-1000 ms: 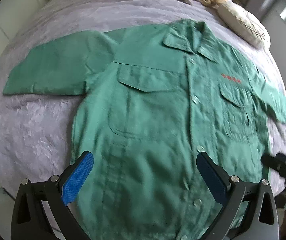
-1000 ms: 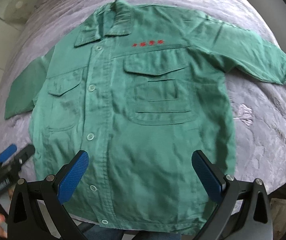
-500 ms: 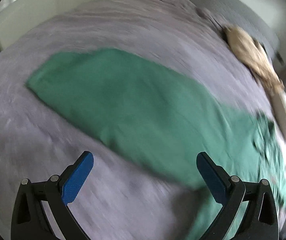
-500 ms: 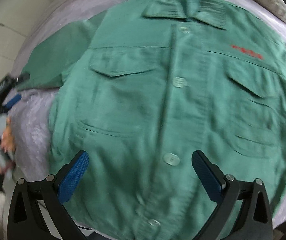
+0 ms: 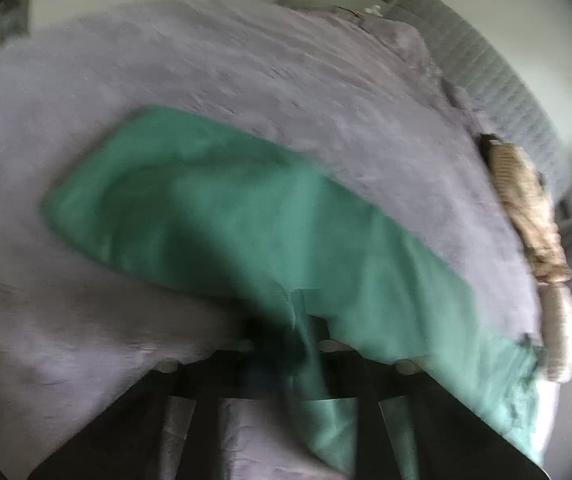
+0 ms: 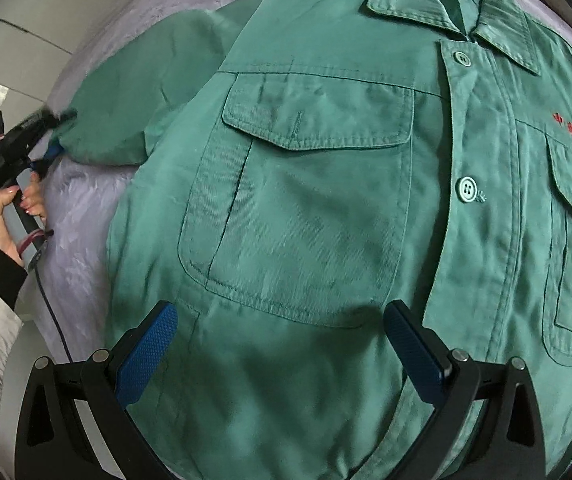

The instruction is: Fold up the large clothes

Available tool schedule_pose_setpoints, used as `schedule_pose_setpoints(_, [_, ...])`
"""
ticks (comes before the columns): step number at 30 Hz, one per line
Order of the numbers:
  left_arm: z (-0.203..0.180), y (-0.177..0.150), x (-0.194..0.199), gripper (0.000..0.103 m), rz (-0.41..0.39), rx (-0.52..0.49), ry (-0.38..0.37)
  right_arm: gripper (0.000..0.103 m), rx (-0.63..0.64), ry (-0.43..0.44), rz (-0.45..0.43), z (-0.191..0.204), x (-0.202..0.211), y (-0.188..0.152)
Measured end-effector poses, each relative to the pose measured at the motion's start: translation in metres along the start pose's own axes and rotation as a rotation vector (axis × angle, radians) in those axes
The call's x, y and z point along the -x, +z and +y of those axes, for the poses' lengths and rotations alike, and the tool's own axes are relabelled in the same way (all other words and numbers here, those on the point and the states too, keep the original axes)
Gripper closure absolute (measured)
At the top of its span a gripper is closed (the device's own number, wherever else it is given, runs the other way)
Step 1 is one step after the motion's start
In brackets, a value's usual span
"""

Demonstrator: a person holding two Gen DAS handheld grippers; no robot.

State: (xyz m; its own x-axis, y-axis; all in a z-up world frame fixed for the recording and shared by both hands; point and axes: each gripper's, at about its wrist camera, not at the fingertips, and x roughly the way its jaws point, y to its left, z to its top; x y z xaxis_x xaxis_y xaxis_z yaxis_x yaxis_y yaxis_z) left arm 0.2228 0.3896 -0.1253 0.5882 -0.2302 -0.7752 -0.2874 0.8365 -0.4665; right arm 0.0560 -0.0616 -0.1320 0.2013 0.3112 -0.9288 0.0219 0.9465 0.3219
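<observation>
A green work jacket lies front up and buttoned on a purple bed cover. Its left sleeve stretches across the left wrist view, blurred. My left gripper is shut on the sleeve's lower edge, and cloth hangs down between the closed fingers. It also shows in the right wrist view, at the sleeve's cuff end, held by a hand. My right gripper is open and empty, hovering close over the jacket's lower front, below the left chest pocket.
The purple bed cover fills the left wrist view. A beige folded garment and a whitish bundle lie at the bed's far right edge. A grey headboard and pale walls stand behind.
My left gripper swung left to the sleeve and has closed on its edge. My right gripper moved left and lower over the jacket front and stays open.
</observation>
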Motion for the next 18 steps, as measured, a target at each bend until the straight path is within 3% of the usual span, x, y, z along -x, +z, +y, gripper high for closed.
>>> schedule_pose_setpoints(5, [-0.027,-0.003,0.030,0.099,-0.059,-0.067,-0.130,0.000,-0.021,0.012,-0.030,-0.007,0.011,-0.002])
schedule_pose_setpoints(10, [-0.118,-0.016,0.068,0.099,-0.081,-0.290,-0.296,0.000,-0.079,0.018,-0.090,-0.028,0.030,-0.005])
schedule_pose_setpoints(15, [-0.234,-0.064,0.074,0.099,0.015,-0.551,-0.438,0.000,-0.168,0.003,-0.152,-0.059,0.054,-0.007])
schedule_pose_setpoints(18, [-0.292,-0.114,0.060,0.099,0.106,-0.681,-0.466,0.000,-0.244,-0.017,-0.209,-0.093,0.077,-0.012])
